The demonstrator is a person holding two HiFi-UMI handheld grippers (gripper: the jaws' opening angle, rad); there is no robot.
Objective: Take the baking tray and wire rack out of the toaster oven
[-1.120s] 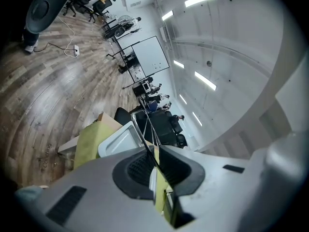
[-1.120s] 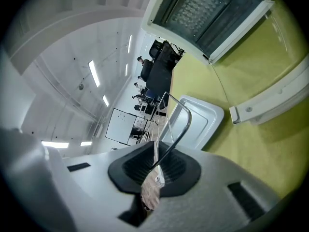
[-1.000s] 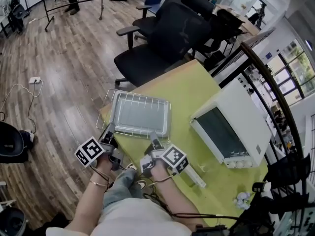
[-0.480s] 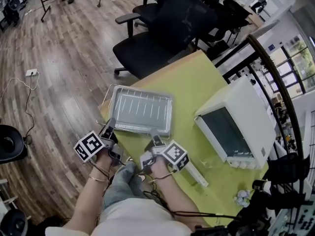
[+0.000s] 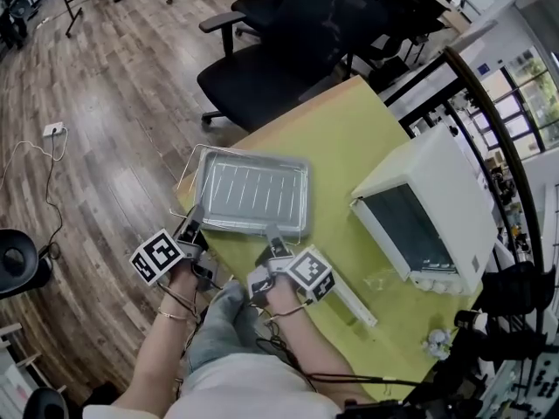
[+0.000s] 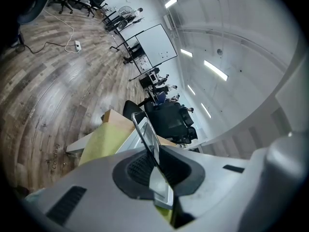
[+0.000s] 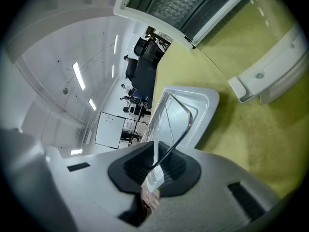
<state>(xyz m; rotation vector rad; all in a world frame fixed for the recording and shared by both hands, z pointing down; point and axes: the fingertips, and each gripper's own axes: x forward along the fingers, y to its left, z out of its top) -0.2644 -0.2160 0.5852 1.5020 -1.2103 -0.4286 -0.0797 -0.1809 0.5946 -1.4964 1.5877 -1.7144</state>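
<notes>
Off the door side of the white box-shaped toaster oven, well apart from it, the shallow silver metal baking tray lies stacked with the chrome wire rack over the corner of the yellow-green desk. Whether the pair rests on the desk yet cannot be told.

The stack's long axis runs across you, in line with your two hands, and it reaches away from you. You hold its near long edge at both ends. Your left hand-held gripper is pressed onto rim and wire at the end farther from the oven. Your right hand-held gripper pinches the same edge at the nearer end. The rack's end farthest from the oven seems to overhang the desk, so favour the oven side when you set it down.
</notes>
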